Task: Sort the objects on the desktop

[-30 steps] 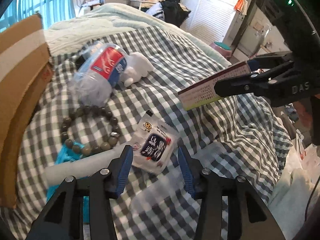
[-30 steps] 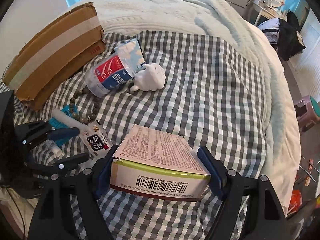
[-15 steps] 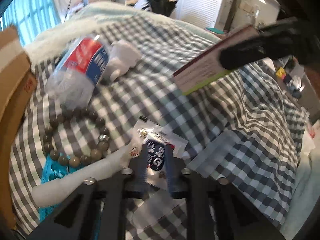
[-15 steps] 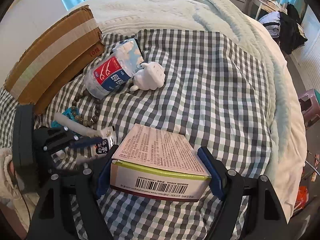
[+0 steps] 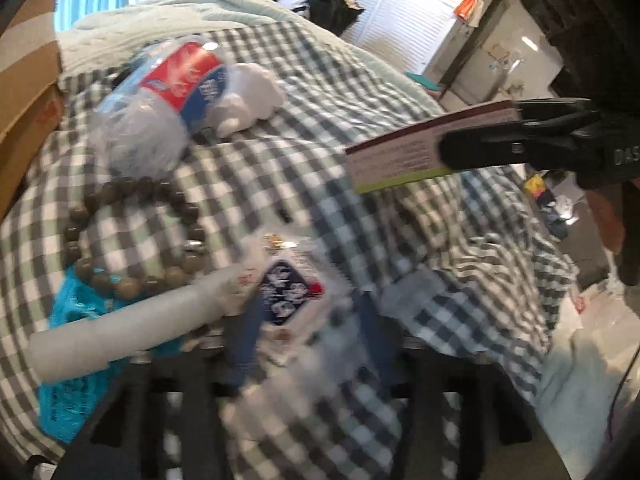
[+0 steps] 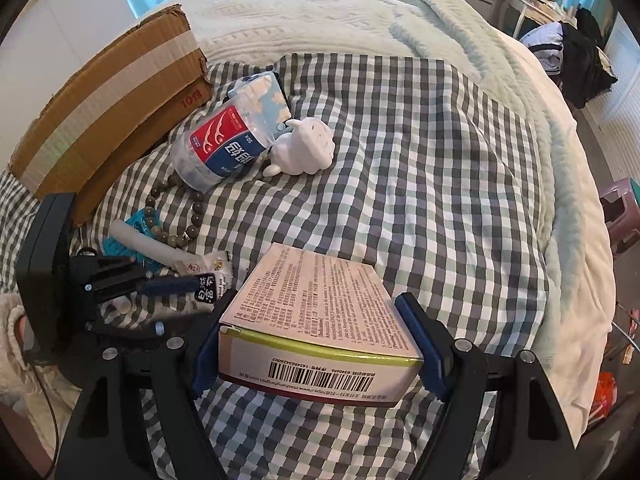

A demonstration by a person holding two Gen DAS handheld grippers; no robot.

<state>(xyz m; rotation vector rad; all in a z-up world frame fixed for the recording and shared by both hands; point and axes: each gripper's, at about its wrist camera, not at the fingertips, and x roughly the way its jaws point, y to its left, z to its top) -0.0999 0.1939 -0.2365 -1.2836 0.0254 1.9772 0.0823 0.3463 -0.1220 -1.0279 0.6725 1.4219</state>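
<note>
In the right wrist view the right gripper (image 6: 316, 344) is sitting at the bottom centre of the frame, its jaws pinching a flat medicine box (image 6: 316, 320) by its two short sides; the barcoded edge is facing the camera and the printed top is tilting away. The box is hanging above the checked bedsheet (image 6: 420, 160), not resting on it. In the left wrist view the same box (image 5: 396, 156) is showing at the right middle, edge-on.

The left gripper (image 5: 308, 336) is blurred at the bottom centre of its own view. Its jaws are opening, with a small white snack sachet (image 5: 288, 292) lying between them; whether the pads are touching it cannot be told through the blur. In the right wrist view the sachet (image 6: 208, 280) is lying at the lower left, just beside the box.

Just left of the sachet a white tube (image 5: 132, 320) is lying across a teal packet (image 5: 72, 360). Above them a bead bracelet (image 5: 136, 236) is looping on the sheet. Further toward the upper left a clear tub with a red and blue label (image 6: 224, 144) is lying on its side, touching a white toy figure (image 6: 308, 148). A cardboard box (image 6: 108, 100) is filling the upper left corner, and a pale green blanket (image 6: 360, 12) is covering the bed behind.
</note>
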